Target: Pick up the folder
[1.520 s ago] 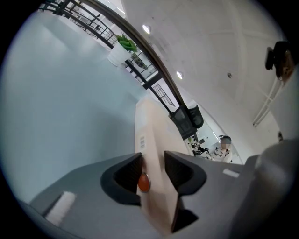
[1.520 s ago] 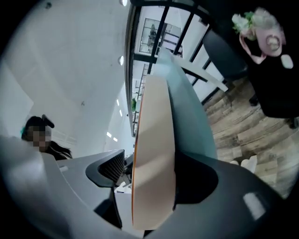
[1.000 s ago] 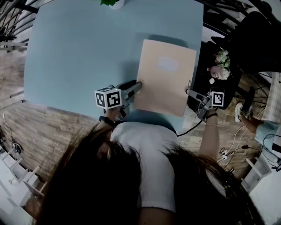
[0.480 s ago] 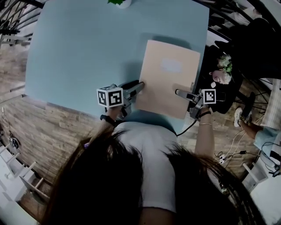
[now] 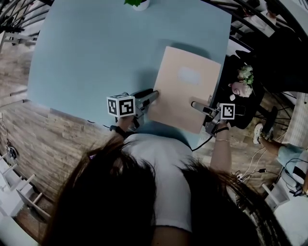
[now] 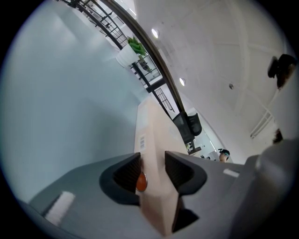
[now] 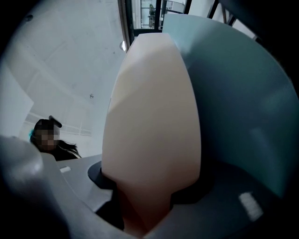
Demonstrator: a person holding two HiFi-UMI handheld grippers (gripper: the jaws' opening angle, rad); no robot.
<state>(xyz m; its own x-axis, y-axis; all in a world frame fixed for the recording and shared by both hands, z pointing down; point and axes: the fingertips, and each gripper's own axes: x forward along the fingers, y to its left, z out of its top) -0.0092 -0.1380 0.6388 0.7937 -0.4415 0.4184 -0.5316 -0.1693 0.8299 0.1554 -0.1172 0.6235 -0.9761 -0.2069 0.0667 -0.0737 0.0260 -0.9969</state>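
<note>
1. The folder (image 5: 185, 89) lies flat on the table (image 5: 96, 53), in the near right corner, close to both edges. Its long axis runs away from the person, leaning slightly right.
2. The left tongs (image 5: 153, 94) are clamped on the left long edge, toward the near end, with both pads against the cover.
3. The right tongs (image 5: 195, 104) straddle the right long edge near the near corner. The jaws are spread wide, with the folder between them but not gripped.
4. Judgement: the lift depends on closing the right tongs. With both holds at the near end, the far end may sag.
5. The table is pale blue, with a potted plant (image 5: 136, 3) at its far edge. Flowers (image 5: 245, 74) stand to the right, beyond the table.
</note>
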